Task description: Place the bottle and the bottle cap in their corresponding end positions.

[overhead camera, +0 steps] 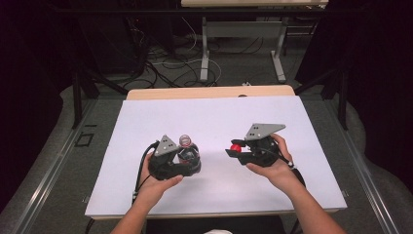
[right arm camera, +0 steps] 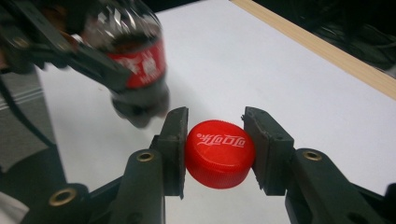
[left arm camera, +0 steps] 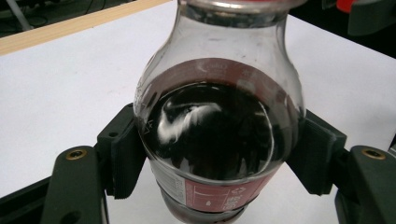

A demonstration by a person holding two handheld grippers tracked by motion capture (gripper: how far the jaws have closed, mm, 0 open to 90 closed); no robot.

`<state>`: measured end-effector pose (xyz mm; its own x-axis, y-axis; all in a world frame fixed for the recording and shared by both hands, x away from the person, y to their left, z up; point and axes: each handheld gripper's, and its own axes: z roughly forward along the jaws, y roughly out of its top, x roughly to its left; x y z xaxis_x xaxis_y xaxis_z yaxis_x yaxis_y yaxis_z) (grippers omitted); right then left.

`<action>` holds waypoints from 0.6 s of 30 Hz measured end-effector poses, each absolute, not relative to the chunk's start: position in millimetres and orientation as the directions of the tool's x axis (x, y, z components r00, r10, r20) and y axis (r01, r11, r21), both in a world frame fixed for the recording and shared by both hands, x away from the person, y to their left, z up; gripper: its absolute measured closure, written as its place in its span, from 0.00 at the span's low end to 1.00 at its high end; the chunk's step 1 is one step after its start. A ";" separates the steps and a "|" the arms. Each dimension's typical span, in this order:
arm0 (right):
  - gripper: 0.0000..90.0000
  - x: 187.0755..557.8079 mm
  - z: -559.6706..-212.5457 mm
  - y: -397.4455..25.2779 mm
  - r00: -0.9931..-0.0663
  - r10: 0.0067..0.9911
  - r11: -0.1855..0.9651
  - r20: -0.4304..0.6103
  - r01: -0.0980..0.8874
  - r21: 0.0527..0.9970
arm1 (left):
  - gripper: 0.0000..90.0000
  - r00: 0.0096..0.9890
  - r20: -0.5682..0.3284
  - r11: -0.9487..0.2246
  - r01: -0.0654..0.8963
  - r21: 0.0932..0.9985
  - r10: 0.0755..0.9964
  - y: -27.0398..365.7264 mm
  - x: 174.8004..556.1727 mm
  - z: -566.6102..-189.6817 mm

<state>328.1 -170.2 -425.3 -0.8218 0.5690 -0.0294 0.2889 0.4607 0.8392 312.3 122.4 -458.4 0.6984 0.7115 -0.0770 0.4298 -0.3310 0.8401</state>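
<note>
A clear plastic bottle [overhead camera: 187,152] of dark cola, its mouth uncapped, sits near the middle of the white tabletop [overhead camera: 214,122], slightly left of centre in the high view. The left hand-held gripper [overhead camera: 181,158] has closed its two black jaws on the bottle's body, one ribbed pad pressed to each side of the rounded shoulder just above the red label, as the left gripper view shows [left arm camera: 219,140]. The person's left hand [overhead camera: 158,183] grips that tool from below, a black cable trailing off beside the wrist. To the right and apart from the bottle, the right hand-held gripper [overhead camera: 235,149] holds a red screw cap [overhead camera: 235,147] pinched between its jaws; in the right gripper view the cap [right arm camera: 219,153] carries white lettering on its top and ridges round its rim, with both pads touching its sides and the blurred bottle [right arm camera: 135,56] beyond. The person's right hand [overhead camera: 275,163] wraps that tool. A wooden edge [overhead camera: 209,91] borders the far side of the white surface, and cables [overhead camera: 170,66] lie on the floor behind it.
</note>
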 end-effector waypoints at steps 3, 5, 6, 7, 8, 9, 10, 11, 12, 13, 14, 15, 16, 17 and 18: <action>0.68 327.7 -434.7 -176.1 -0.806 0.591 0.448 -0.021 0.307 0.840 | 0.33 0.692 -0.083 -0.327 0.438 0.837 0.717 123.3 313.5 -458.4; 0.68 328.0 -440.2 -180.6 -0.796 0.605 0.442 -0.011 0.324 0.836 | 0.33 0.695 -0.079 -0.328 0.433 0.839 0.714 124.0 315.1 -459.0; 0.68 327.8 -443.5 -182.7 -0.786 0.618 0.421 0.006 0.338 0.842 | 0.33 0.691 -0.077 -0.328 0.435 0.839 0.719 124.0 315.7 -459.0; 0.68 328.2 -446.1 -185.6 -0.784 0.620 0.421 0.014 0.347 0.838 | 0.33 0.687 -0.073 -0.327 0.433 0.840 0.723 123.6 316.5 -459.2; 0.68 328.4 -449.3 -187.5 -0.774 0.632 0.415 0.014 0.354 0.838 | 0.33 0.689 -0.078 -0.330 0.439 0.836 0.720 123.7 317.3 -458.7; 0.68 328.6 -452.2 -190.1 -0.767 0.641 0.417 0.009 0.359 0.835 | 0.33 0.683 -0.080 -0.320 0.438 0.840 0.726 122.7 318.2 -458.9; 0.68 328.6 -455.1 -192.1 -0.759 0.651 0.414 0.010 0.366 0.834 | 0.33 0.684 -0.079 -0.322 0.438 0.839 0.725 122.5 319.4 -458.4; 0.68 329.4 -458.2 -194.9 -0.760 0.650 0.421 0.003 0.363 0.831 | 0.33 0.685 -0.083 -0.318 0.438 0.840 0.723 122.0 321.2 -458.0; 0.68 329.4 -461.3 -196.6 -0.750 0.662 0.412 0.010 0.374 0.831 | 0.33 0.682 -0.087 -0.311 0.439 0.843 0.726 120.8 323.1 -457.6; 0.68 329.4 -464.1 -198.6 -0.744 0.668 0.408 0.011 0.379 0.831 | 0.33 0.681 -0.085 -0.315 0.441 0.841 0.727 120.1 325.3 -456.3; 0.68 329.4 -467.0 -200.3 -0.741 0.671 0.403 0.015 0.382 0.832 | 0.33 0.682 -0.088 -0.312 0.441 0.841 0.726 119.1 327.6 -455.2; 0.68 329.6 -469.8 -202.0 -0.741 0.671 0.399 0.019 0.383 0.833 | 0.33 0.683 -0.088 -0.313 0.440 0.842 0.725 118.0 330.2 -453.6; 0.68 330.0 -472.8 -203.4 -0.734 0.679 0.395 0.021 0.389 0.832 | 0.33 0.680 -0.087 -0.305 0.436 0.847 0.728 116.2 332.8 -452.5; 0.68 330.3 -475.5 -204.9 -0.733 0.679 0.395 0.026 0.395 0.830 | 0.33 0.682 -0.089 -0.308 0.438 0.845 0.726 115.0 335.9 -450.3; 0.68 329.8 -477.8 -205.9 -0.724 0.689 0.388 0.030 0.404 0.828 | 0.33 0.682 -0.084 -0.311 0.434 0.846 0.726 113.8 338.9 -448.1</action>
